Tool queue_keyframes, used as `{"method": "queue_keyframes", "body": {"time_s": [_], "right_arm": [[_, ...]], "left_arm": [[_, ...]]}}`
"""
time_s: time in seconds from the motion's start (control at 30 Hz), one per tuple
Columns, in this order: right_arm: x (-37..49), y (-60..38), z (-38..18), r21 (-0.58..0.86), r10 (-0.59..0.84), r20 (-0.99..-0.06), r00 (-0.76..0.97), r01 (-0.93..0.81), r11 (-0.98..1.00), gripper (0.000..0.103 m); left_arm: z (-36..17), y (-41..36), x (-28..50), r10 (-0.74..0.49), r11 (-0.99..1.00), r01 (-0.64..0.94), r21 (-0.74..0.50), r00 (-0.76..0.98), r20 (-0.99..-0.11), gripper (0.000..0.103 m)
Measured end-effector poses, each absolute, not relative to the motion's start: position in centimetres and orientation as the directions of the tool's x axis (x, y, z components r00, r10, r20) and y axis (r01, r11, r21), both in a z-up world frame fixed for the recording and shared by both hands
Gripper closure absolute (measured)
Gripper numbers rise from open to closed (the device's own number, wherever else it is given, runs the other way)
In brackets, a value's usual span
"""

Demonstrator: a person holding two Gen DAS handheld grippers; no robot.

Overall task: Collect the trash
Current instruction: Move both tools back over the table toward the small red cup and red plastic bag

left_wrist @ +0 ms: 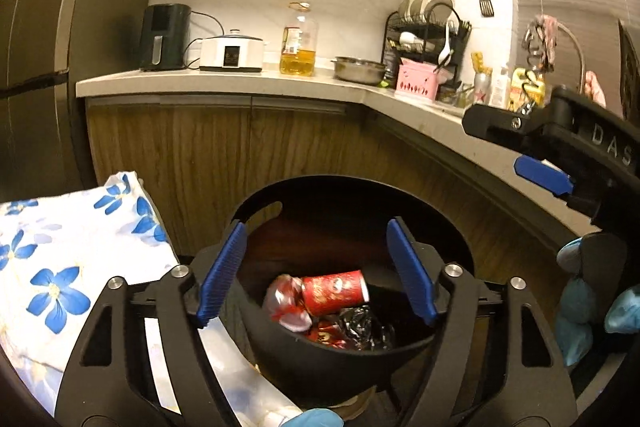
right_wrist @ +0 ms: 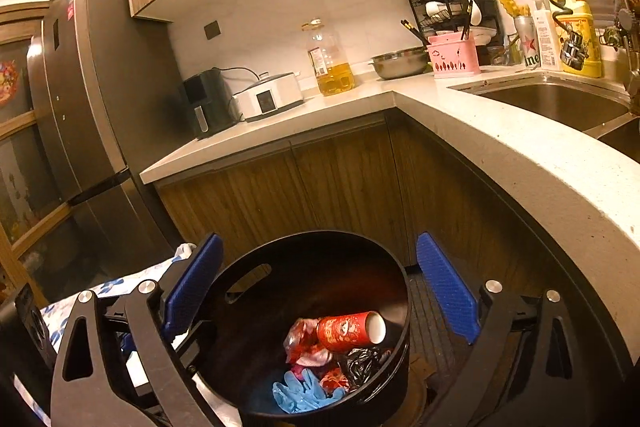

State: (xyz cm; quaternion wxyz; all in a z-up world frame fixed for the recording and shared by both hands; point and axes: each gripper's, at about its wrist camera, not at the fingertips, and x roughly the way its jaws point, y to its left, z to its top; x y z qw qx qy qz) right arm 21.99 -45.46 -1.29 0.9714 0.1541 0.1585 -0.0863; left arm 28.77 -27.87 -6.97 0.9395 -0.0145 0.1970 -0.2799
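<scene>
A round black bin (left_wrist: 320, 359) stands on the floor below both grippers. Inside it lie a red paper cup (left_wrist: 334, 291) on its side, a crumpled red and white wrapper (left_wrist: 284, 301) and crumpled black plastic (left_wrist: 362, 327). My left gripper (left_wrist: 317, 227) hangs open over the bin with nothing between its blue pads. The right gripper (left_wrist: 508, 151) shows at the right edge of that view. In the right wrist view the right gripper (right_wrist: 320, 239) is open and empty above the bin (right_wrist: 406, 291). There the cup (right_wrist: 350, 331) lies above blue gloves (right_wrist: 304, 391).
A blue-flowered white cloth (left_wrist: 60, 259) lies left of the bin. Wooden cabinets (left_wrist: 240, 163) and an L-shaped counter (right_wrist: 500, 147) with a sink (right_wrist: 560, 103) rise behind and to the right. A dark fridge (right_wrist: 92, 107) stands at left. A blue-gloved hand (left_wrist: 580, 307) holds the right gripper.
</scene>
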Motion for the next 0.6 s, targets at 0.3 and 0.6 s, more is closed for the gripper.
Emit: {"method": "queue_keyframes", "body": {"time_s": [0.3,0.6], "right_arm": [[20.0,-43.1,-1.0,0.235,-0.103,-0.308,0.946,0.181,0.955,0.009],[18.5,-37.5,-1.5,0.163,-0.056,-0.297,0.953,0.108,0.981,0.009]], "left_arm": [[-6.0,-22.9,25.6,-0.515,0.857,0.472,-0.207,0.802,-0.303,0.028],[-5.8,-15.7,21.4,-0.314,0.946,0.273,-0.177,0.907,-0.281,0.027]]}}
